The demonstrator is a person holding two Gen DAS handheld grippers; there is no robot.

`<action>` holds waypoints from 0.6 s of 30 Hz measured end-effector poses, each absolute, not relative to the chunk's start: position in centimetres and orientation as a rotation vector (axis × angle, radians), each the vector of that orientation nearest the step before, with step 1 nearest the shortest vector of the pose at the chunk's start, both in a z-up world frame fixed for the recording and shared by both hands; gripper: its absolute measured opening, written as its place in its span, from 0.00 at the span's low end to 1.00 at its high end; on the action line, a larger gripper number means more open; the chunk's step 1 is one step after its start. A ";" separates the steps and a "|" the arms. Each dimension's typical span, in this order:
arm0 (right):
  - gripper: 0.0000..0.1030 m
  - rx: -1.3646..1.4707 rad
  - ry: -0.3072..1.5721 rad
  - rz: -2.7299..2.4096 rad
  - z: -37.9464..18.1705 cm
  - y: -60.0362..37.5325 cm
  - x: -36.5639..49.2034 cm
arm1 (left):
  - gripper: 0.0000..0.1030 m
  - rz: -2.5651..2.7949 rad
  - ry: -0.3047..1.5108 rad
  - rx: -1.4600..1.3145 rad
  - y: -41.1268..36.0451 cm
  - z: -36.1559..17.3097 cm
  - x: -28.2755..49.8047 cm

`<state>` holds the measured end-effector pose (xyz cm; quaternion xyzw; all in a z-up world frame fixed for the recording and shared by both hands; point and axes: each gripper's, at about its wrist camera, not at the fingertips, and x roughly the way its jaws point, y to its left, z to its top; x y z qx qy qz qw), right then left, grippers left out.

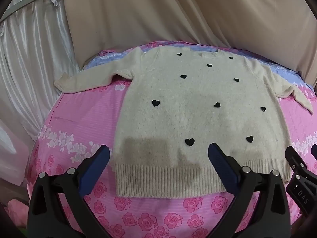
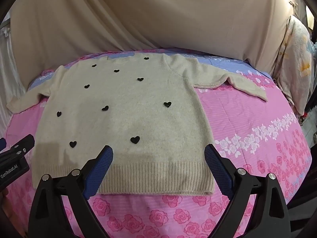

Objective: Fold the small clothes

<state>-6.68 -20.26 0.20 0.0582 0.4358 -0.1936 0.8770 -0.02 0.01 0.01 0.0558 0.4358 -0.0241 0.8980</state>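
Cream sweater [image 1: 198,109] with small black hearts [image 1: 156,103], spread flat face-up mid-bed, sleeves out sideways, ribbed hem toward the near edge. Pink rose-print bedsheet [image 2: 247,119] beneath. Left gripper [image 1: 158,154] and right gripper [image 2: 158,154] above the hem, fingers wide, holding nothing.

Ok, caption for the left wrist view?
Open left gripper above the hem of a flat cream knit sweater.

A cream fuzzy sweater [image 1: 198,109] dotted with small black hearts lay flat and unfolded, front up, on the pink rose-print bedsheet [image 1: 79,119], its ribbed hem nearest the cameras, neckline at the far end, and both sleeves spread out to the sides.
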 end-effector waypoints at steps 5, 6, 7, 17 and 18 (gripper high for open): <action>0.89 0.100 0.897 -0.395 0.1 -19.1 -7.1 | 0.94 -0.043 0.910 0.115 0.0 -0.1 -0.3; 0.89 0.100 0.897 -0.394 0.1 -19.0 -7.1 | 0.94 -0.039 0.911 0.113 0.0 -0.1 -0.4; 0.89 0.102 0.899 -0.395 0.1 -19.1 -7.0 | 0.94 -0.043 0.920 0.113 -0.2 -0.3 0.0; 0.89 0.107 0.897 -0.399 0.2 -19.8 -7.7 | 0.95 -0.047 0.931 0.128 -0.8 -0.6 -0.3; 0.89 0.109 0.896 -0.399 0.2 -19.9 -7.8 | 0.95 -0.047 0.932 0.129 -0.8 -0.6 -0.3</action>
